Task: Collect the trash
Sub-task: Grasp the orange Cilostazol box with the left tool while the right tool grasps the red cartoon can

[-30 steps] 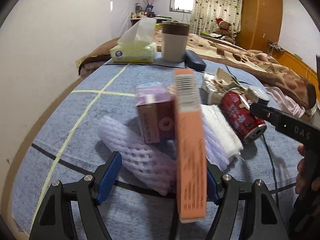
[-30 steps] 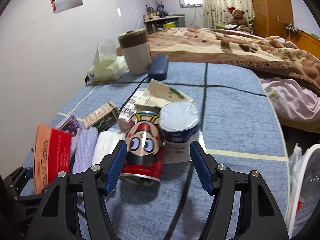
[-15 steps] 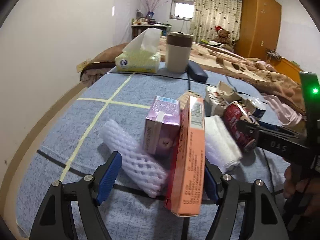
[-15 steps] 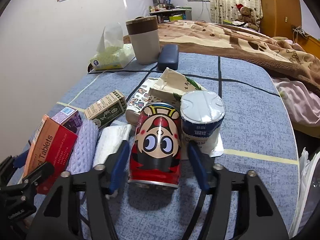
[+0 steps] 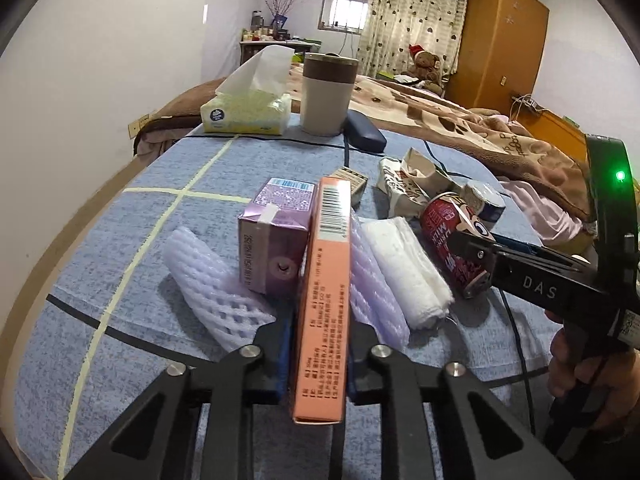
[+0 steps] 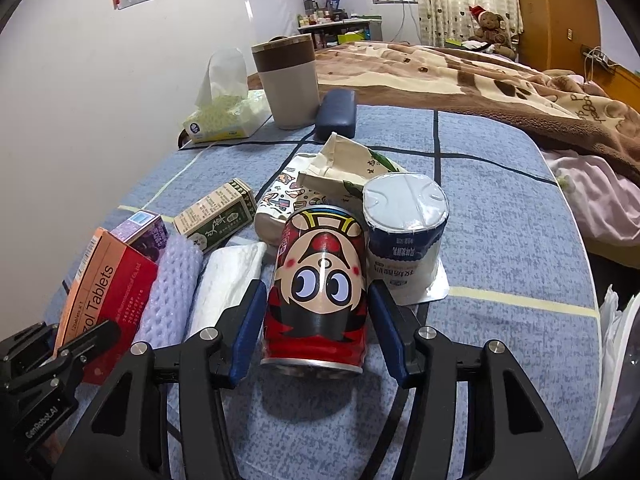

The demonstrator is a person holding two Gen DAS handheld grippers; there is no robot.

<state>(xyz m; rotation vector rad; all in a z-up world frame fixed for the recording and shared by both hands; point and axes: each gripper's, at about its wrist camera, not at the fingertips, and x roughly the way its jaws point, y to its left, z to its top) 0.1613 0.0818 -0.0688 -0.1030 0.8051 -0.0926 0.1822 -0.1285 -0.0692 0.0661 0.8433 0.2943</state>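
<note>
A tall orange tablet box (image 5: 328, 280) stands upright on the blue tablecloth (image 5: 160, 216), and my left gripper (image 5: 318, 344) is shut on its lower half. The same box (image 6: 100, 288) shows at the lower left of the right wrist view. A red cartoon drink can (image 6: 320, 280) lies end-on between the blue pads of my right gripper (image 6: 316, 320), and both pads press its sides. From the left wrist view the can (image 5: 440, 224) shows with a black right-gripper finger against it.
Around the box lie a purple carton (image 5: 276, 240), a lilac foam net (image 5: 212, 280) and a folded white tissue (image 5: 404, 264). A yogurt cup (image 6: 404, 232), green box (image 6: 216, 220) and crumpled paper bag (image 6: 348, 168) sit behind the can. A tissue pack (image 5: 248, 112), tumbler (image 5: 326, 92) and dark case (image 5: 364, 132) stand farther back.
The left jaws stood wide around the orange box and have closed onto it. The right jaws have narrowed onto the red can, which looms larger.
</note>
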